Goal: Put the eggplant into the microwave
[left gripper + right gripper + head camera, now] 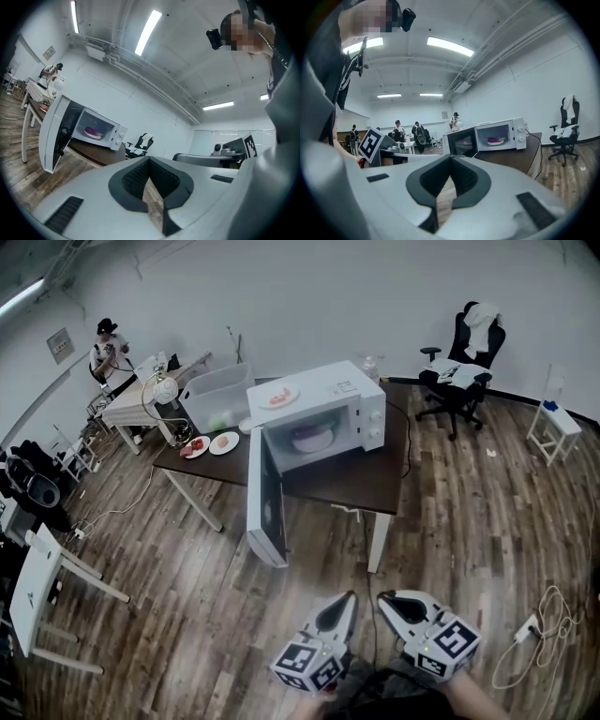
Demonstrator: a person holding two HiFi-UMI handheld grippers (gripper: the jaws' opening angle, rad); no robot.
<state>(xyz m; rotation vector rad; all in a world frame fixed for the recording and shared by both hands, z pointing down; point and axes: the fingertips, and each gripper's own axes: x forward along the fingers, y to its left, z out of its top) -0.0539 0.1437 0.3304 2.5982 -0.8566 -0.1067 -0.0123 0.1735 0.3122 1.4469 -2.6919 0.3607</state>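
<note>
1. Eggplant lies inside the open-doored microwave on the far table; the left claw and right claw hang near, above the wood floor.
2. Left gripper view: the left claw is clenched and empty, with the eggplant in the microwave far left.
3. Right gripper view: the right claw is clenched on nothing, with the eggplant in the microwave to the right.

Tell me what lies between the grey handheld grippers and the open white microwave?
Head view: only wood-plank floor separates left gripper and right gripper from the dark brown table carrying the microwave.
</note>
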